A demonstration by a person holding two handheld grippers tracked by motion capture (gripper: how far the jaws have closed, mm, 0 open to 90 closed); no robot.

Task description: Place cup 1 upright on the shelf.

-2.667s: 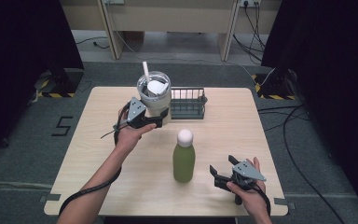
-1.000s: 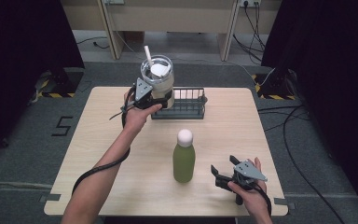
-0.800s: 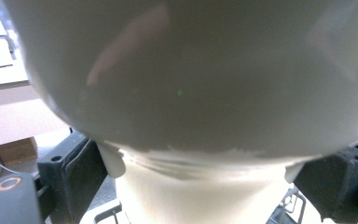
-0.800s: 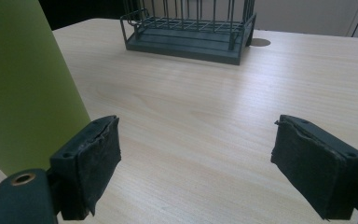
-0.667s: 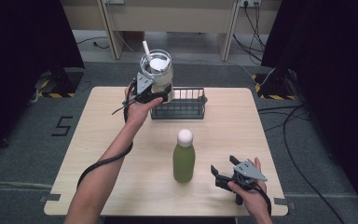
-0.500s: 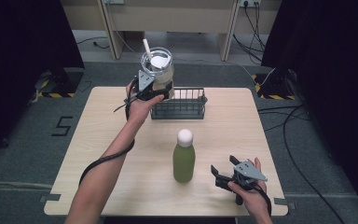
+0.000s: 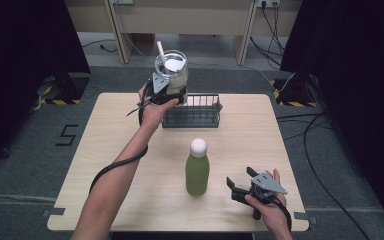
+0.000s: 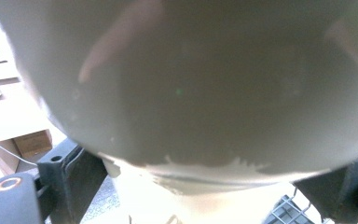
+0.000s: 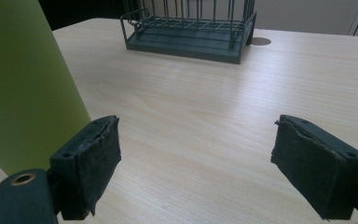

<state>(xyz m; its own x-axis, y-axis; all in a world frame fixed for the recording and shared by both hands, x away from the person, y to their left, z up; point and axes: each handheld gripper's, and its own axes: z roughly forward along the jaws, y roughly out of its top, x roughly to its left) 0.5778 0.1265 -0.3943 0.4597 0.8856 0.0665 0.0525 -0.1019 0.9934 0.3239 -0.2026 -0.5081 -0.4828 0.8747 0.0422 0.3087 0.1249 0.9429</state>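
My left gripper (image 7: 169, 93) is shut on a clear tumbler (image 7: 171, 74) with a white lid and a white straw, and holds it up by the left end of a dark wire basket (image 7: 192, 112). In the left gripper view the tumbler (image 8: 191, 93) sits blurred right against the lens, with a black jaw at each side of it. A green bottle (image 7: 197, 171) with a white cap stands upright at the table's middle front. To its right my right gripper (image 7: 241, 183) rests low near the front edge, open, with bare wood between its pads (image 9: 93, 163). The green bottle (image 9: 23, 84) stands left of that gripper's jaws.
The wire basket (image 9: 191, 28) stands at the table's far middle and holds nothing that I can see. The light wooden table (image 7: 105, 150) has bare room on its left and right sides. Cables (image 7: 305, 135) lie on the floor to the right.
My left hand has carried the tumbler up and away from me, toward the far edge at the basket's left end. The right gripper and the bottle have not moved.
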